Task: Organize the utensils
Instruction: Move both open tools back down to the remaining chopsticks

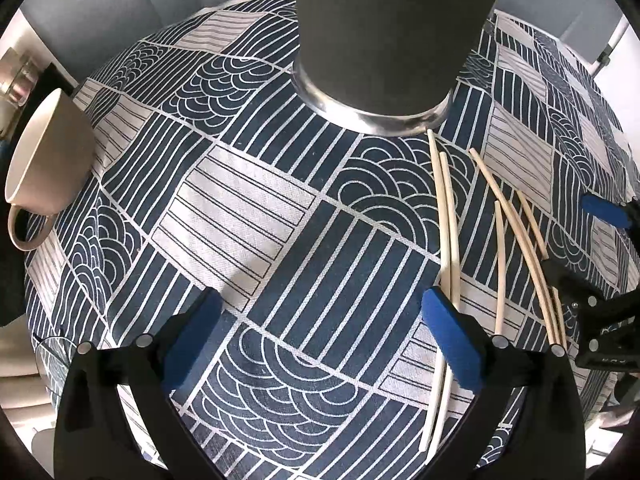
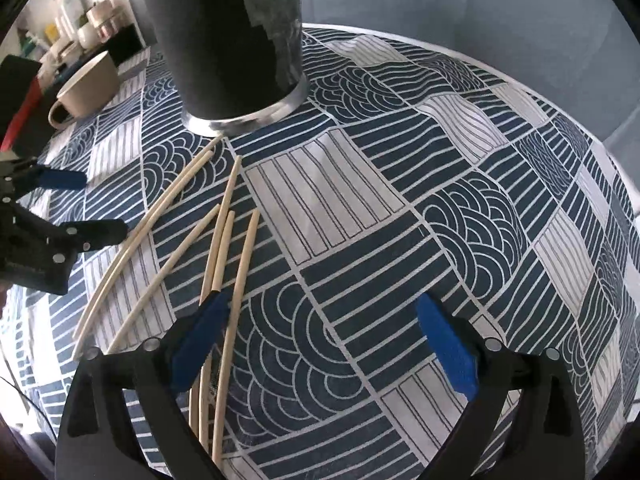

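Observation:
Several pale wooden chopsticks (image 1: 448, 216) lie loose on the patterned cloth to the right of my left gripper (image 1: 320, 320), which is open and empty above the cloth. In the right wrist view the chopsticks (image 2: 224, 240) lie to the left of my right gripper (image 2: 322, 314), also open and empty; its left finger hangs over them. A tall dark cup with a metal base (image 1: 392, 40) stands upright just beyond the chopsticks; it also shows in the right wrist view (image 2: 228, 36). The right gripper (image 1: 600, 248) shows at the right edge of the left wrist view.
A beige mug (image 1: 44, 148) stands at the left of the round table, also seen in the right wrist view (image 2: 86, 86). The blue and white patterned tablecloth (image 1: 256, 208) covers the table. A glass rim (image 1: 52, 352) shows at lower left. Jars stand on a shelf (image 2: 80, 20) beyond.

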A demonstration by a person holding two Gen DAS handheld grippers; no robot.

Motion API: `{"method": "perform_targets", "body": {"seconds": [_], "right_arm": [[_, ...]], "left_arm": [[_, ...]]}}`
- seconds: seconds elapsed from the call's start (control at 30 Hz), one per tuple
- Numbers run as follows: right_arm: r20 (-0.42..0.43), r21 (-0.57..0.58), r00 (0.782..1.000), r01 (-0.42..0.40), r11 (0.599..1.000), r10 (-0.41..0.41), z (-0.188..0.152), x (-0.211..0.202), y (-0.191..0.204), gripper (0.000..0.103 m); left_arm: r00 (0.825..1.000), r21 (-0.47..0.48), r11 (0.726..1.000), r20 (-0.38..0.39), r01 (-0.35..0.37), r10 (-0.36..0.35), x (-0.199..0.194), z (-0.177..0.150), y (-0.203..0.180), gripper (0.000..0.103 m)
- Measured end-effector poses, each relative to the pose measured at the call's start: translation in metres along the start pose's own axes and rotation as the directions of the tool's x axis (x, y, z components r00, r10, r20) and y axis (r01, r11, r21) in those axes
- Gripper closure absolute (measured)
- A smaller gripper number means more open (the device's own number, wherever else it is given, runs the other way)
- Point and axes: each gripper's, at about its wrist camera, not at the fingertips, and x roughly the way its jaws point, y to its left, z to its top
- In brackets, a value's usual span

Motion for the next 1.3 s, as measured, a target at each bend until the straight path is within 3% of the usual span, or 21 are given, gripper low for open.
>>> {"method": "perform_targets", "body": {"seconds": [0.3, 0.43, 0.53, 1.0, 1.1, 1.3], "right_arm": [[-0.013, 0.041, 1.0, 0.018, 0.999, -0.017, -0.003, -0.001, -0.015, 0.011], [-0.01, 0.047, 1.0, 0.02, 0.999, -0.019, -0.004, -0.001, -0.016, 0.011], [-0.013, 0.048, 1.0, 0.02, 0.999, -0.02, -0.003, -0.001, -0.016, 0.01], [0.004, 0.047, 1.0, 0.02, 0.999, -0.02, -0.005, -0.001, -0.016, 0.008], [0.011, 0.05, 1.0, 0.02, 0.999, -0.021, -0.006, -0.001, -0.016, 0.008], [0.011, 0.05, 1.0, 0.021, 0.999, -0.021, -0.006, -0.002, -0.016, 0.008]], "left_arm": [[0.999, 0.058, 0.997, -0.004, -0.044, 0.045, -0.004, 0.003, -0.013, 0.006], [1.0, 0.067, 0.998, 0.009, -0.013, 0.013, -0.011, 0.014, -0.02, 0.006], [0.998, 0.095, 0.994, -0.012, -0.054, 0.055, -0.006, 0.015, -0.024, 0.004], [0.998, -0.037, 0.998, -0.043, 0.042, -0.043, -0.001, 0.017, -0.006, 0.006], [0.996, -0.029, 0.996, -0.039, 0.083, -0.084, -0.004, 0.017, -0.002, 0.006], [0.998, 0.011, 0.998, -0.028, 0.062, -0.061, -0.001, 0.017, -0.019, 0.004]]}}
